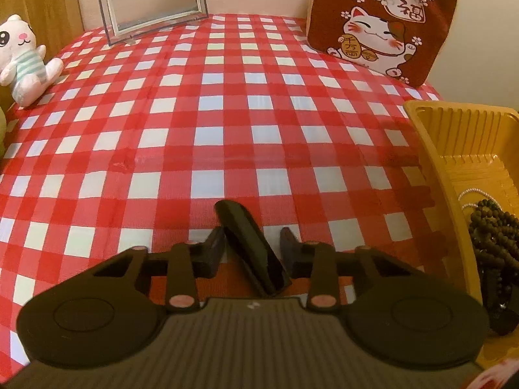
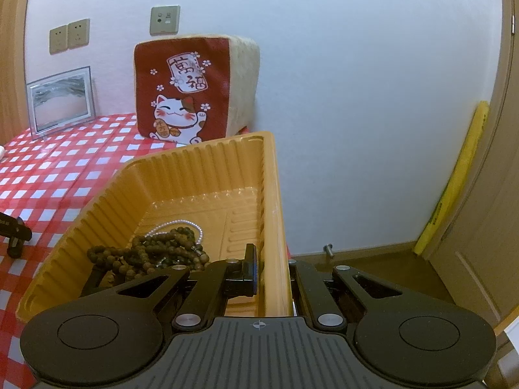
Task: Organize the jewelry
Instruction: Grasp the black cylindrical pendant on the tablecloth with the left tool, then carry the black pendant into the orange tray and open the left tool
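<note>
A yellow plastic tray (image 2: 201,168) stands at the table's right edge and holds dark wooden bead strands (image 2: 155,253) and a white pearl strand (image 2: 191,225). My right gripper (image 2: 274,272) is shut on the tray's right wall, one finger inside, one outside. In the left wrist view my left gripper (image 1: 253,246) holds a glossy black bangle-like piece (image 1: 249,246) between its fingers, low over the red checked tablecloth (image 1: 211,113). The tray (image 1: 467,149) and beads (image 1: 493,233) lie to its right.
A lucky-cat cushion (image 1: 382,22) leans on the back wall at right. A clear picture frame (image 1: 152,0) stands at the back left. A white plush cat (image 1: 22,58) sits at the left edge. The floor drops off beyond the tray's right side (image 2: 373,265).
</note>
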